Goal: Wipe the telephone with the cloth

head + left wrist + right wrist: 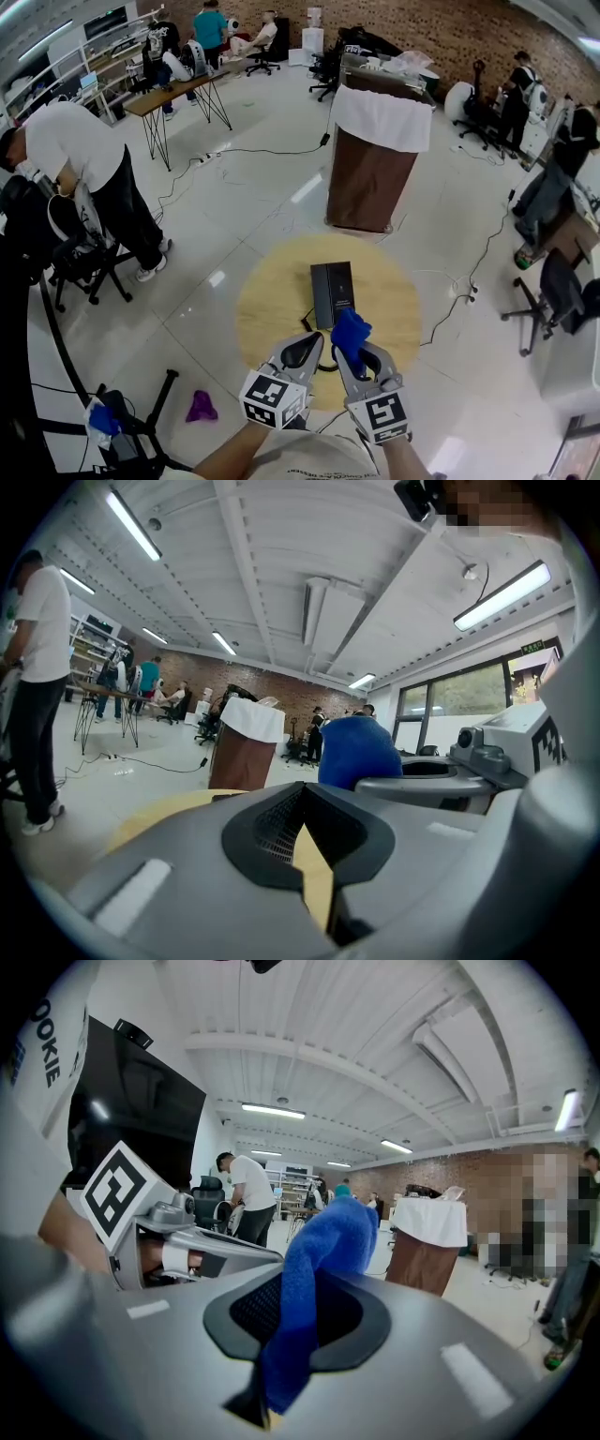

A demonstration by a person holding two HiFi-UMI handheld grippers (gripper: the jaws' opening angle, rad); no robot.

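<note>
Left gripper [307, 342] and right gripper [361, 354] are twins: smooth grey shells, black meshy pads [272, 822] lining the jaws, a black-and-white marker cube [275, 397] behind each. Wearer's got a pale printed shirt [302, 465].

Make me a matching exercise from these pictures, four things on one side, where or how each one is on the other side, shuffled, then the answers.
1. blue cloth
2. telephone
3. left gripper
4. purple item

A. lying flat on the round table
B. on the floor
C. shut, nothing between its jaws
D. clamped in the right gripper

Pairs: 1-D, 2-A, 3-C, 4-B
</note>
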